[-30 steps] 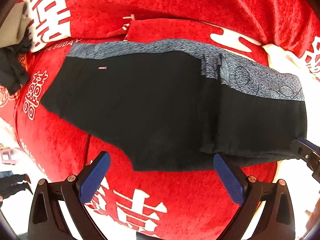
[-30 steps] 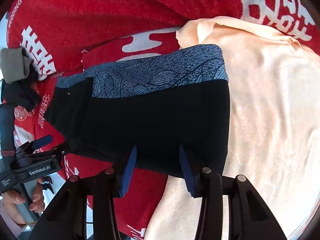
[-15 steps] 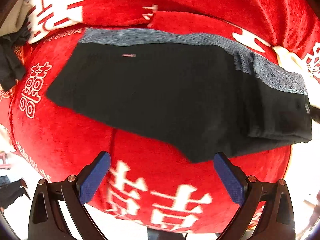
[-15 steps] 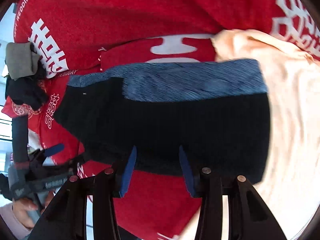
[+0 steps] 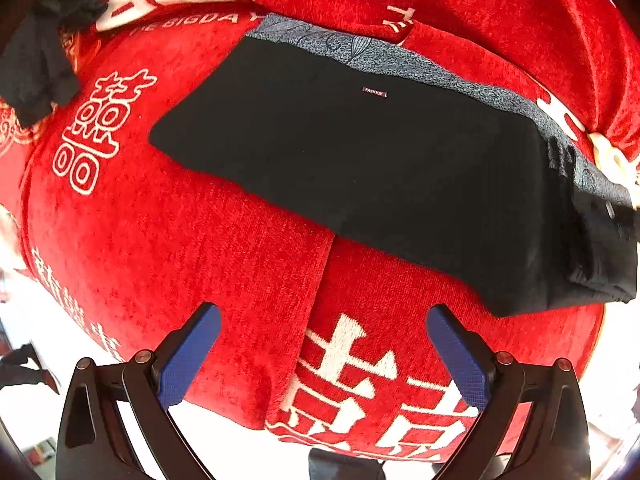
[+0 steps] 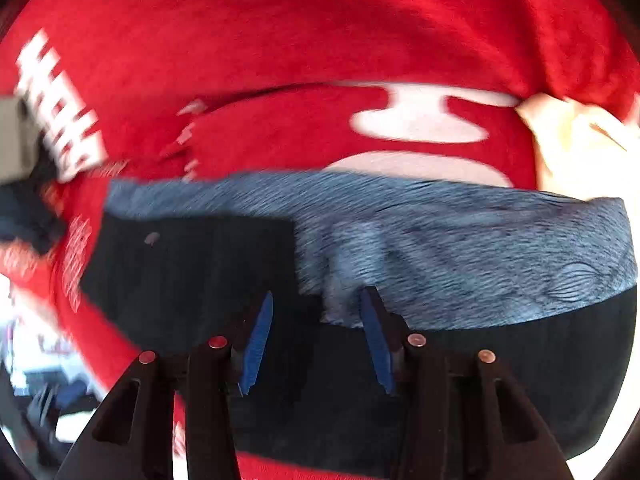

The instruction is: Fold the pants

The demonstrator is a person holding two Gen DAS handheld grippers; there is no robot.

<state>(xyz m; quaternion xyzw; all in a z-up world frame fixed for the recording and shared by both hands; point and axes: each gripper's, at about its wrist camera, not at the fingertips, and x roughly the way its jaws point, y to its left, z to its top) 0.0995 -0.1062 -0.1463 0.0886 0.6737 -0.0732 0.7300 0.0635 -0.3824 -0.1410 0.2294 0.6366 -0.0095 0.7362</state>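
Note:
Black pants (image 5: 380,168) with a grey patterned side band (image 5: 400,60) lie folded on a red cover. My left gripper (image 5: 324,352) is wide open and empty, pulled back over bare red cloth short of the pants' near edge. In the right wrist view the pants (image 6: 200,276) and the grey band (image 6: 460,248) fill the lower frame, blurred. My right gripper (image 6: 318,336) sits over the pants with its jaws partly open and black cloth between them; whether it grips is unclear.
The red cover (image 5: 168,240) carries white characters. A dark garment (image 5: 36,64) lies at the far left. A cream cloth (image 6: 576,140) lies at the right, also visible in the left wrist view (image 5: 612,160).
My left gripper has backed away from the pants' near edge and shifted left. My right gripper has moved forward over the pants, towards the grey band.

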